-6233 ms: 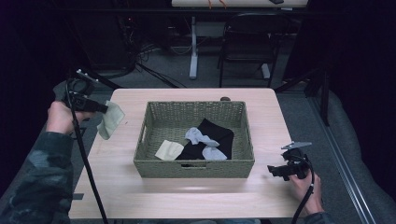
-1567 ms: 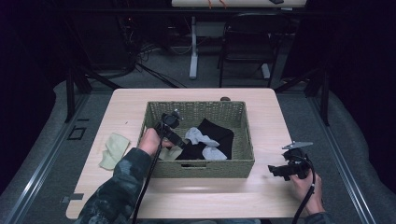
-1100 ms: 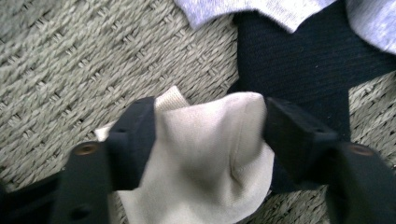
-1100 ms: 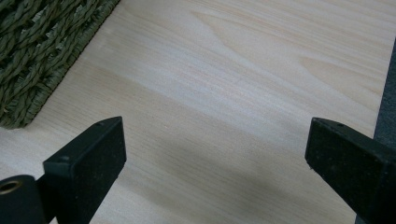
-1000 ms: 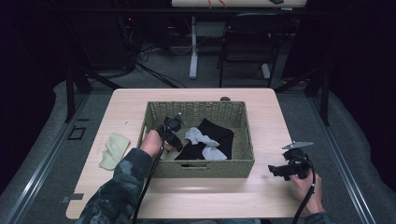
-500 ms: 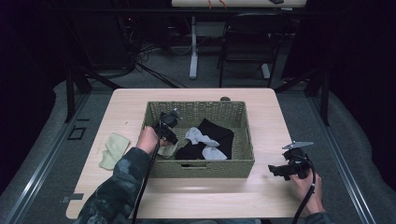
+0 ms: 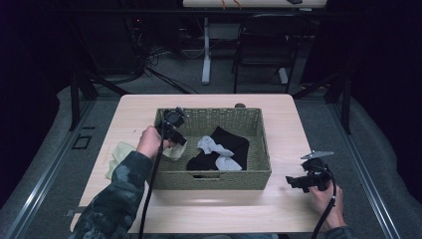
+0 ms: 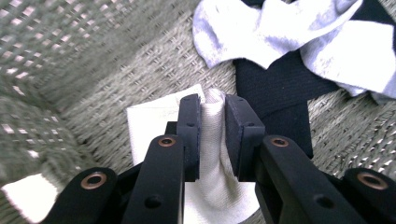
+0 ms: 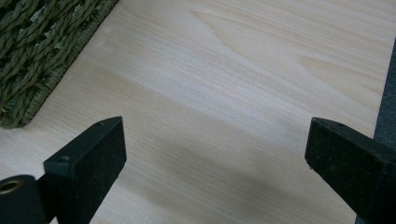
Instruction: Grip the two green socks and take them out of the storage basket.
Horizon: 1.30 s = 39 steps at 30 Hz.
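Gripping: left gripper (image 8: 212, 135) jaws clamped on a raised fold of the cream sock (image 8: 210, 154), having just closed on it; cloth bunched between the pads.
Cream sock: inside the wicker basket (image 7: 214, 178) at its left end, the pinched part drawn up off the basket floor, the rest spread flat below the jaws.
Left hand (image 7: 149, 142): over the basket's left rim, camouflage sleeve running back toward the near worktop edge.
Grey-white socks (image 7: 216, 152): in the basket's middle, lying on the black garment, just beside the cream sock.
Black garment (image 7: 231, 144): on the basket floor, middle to right, under the grey-white socks.
Second cream sock (image 7: 118, 157): on the worktop (image 7: 209, 214) outside the basket's left wall, partly hidden by the sleeve.
Right gripper (image 9: 212, 154): jaws wide apart, nothing between them, over bare worktop off the basket's near right corner.
Right hand (image 7: 326, 196): near the worktop's front right edge, well apart from the basket.
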Each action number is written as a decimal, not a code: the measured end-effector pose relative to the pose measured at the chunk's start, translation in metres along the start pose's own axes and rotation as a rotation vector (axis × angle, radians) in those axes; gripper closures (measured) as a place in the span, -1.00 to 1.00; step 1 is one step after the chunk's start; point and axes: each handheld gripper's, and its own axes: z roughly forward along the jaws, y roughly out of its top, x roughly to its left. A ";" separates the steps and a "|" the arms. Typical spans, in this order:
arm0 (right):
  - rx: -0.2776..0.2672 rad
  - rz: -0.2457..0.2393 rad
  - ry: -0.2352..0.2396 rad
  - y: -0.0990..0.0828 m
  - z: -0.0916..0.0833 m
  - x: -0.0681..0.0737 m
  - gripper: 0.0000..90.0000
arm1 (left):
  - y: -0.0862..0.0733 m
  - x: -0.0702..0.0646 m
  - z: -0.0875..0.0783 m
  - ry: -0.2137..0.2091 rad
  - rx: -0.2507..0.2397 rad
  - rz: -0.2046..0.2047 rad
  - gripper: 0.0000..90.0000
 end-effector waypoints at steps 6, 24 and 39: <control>0.003 -0.002 0.001 0.000 0.000 0.000 -0.90 | 0.004 0.001 -0.021 -0.002 -0.030 0.010 0.71; 0.006 -0.007 0.002 0.001 0.001 0.002 -0.90 | 0.030 0.000 -0.098 0.027 -0.100 0.050 0.71; 0.005 -0.008 -0.003 0.002 0.001 0.002 -0.90 | 0.013 0.024 -0.155 0.094 -0.157 0.007 0.71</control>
